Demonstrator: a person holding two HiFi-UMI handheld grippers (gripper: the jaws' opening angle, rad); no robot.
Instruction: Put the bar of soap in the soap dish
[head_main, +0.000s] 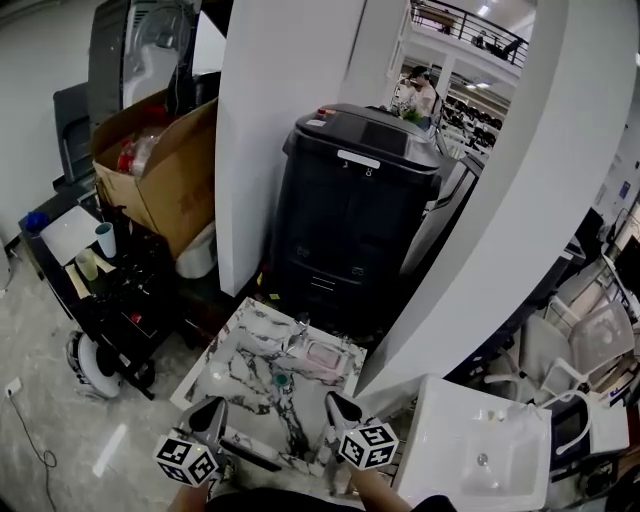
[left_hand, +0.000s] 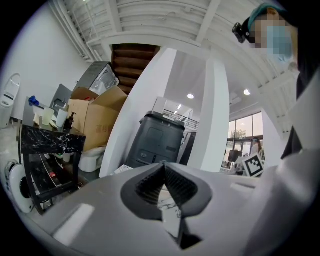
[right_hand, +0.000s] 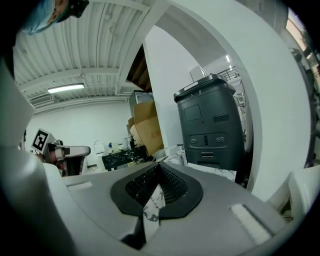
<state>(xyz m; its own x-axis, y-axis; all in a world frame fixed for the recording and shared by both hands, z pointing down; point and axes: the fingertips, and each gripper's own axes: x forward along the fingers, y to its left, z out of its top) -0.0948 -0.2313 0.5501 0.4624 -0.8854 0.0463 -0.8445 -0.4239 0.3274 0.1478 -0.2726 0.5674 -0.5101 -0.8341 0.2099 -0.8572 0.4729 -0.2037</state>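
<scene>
Head view: the soap (head_main: 322, 356), a flat pink bar, lies far right on the table (head_main: 235, 350), inside a pale rim that I take for the dish (head_main: 345, 351). It is too small to confirm that it is seated.
Left gripper (head_main: 207, 412): jaws pressed together, nothing between them, at the near table edge.
Right gripper (head_main: 338, 405): jaws pressed together, empty, well short of the soap.
Step (judged): the placement looks done or nearly done; check the seating.
How: if you regrip, spread the right jaws first. Take the bar across its short width and pinch lightly.
Soap: smooth with rounded corners, probably slippery.
Table: glossy white marble with black veins.
Pads: black, ribbed, wedge-shaped.
Gripper bodies: matte grey plastic.
</scene>
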